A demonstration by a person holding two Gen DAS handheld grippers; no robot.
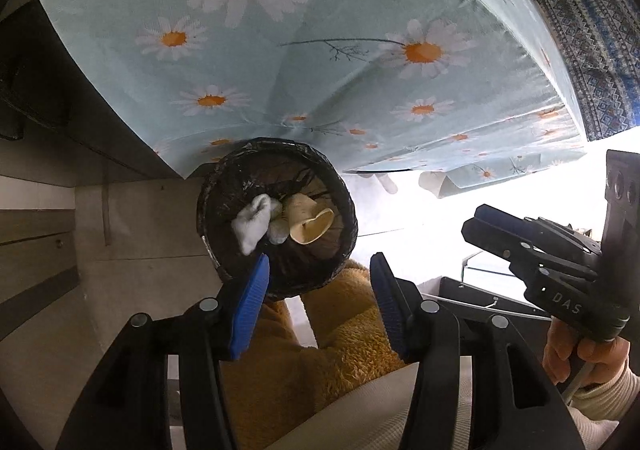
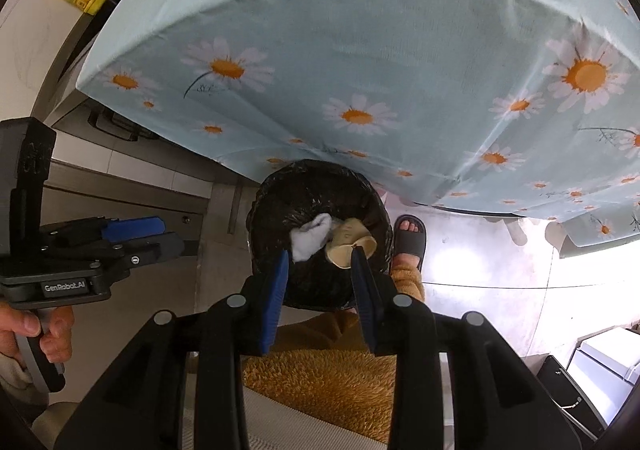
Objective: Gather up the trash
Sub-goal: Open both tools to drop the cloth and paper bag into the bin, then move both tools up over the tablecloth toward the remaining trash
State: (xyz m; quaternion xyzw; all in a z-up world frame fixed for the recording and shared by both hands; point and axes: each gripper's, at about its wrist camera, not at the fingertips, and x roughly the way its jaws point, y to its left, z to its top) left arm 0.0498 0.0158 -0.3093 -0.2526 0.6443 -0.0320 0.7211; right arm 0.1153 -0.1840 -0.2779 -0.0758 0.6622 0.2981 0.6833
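Note:
A round bin lined with a black bag stands on the floor at the table's edge; it also shows in the right wrist view. Inside lie a crumpled white tissue and a crushed beige paper cup. My left gripper is open and empty, held above the bin's near rim. My right gripper is open and empty, also above the bin. Each gripper shows from the side in the other's view, the right one and the left one.
A table with a light-blue daisy cloth hangs over the bin's far side. The person's orange fleece legs and a foot in a dark slipper are beside the bin. Dark cabinets stand left.

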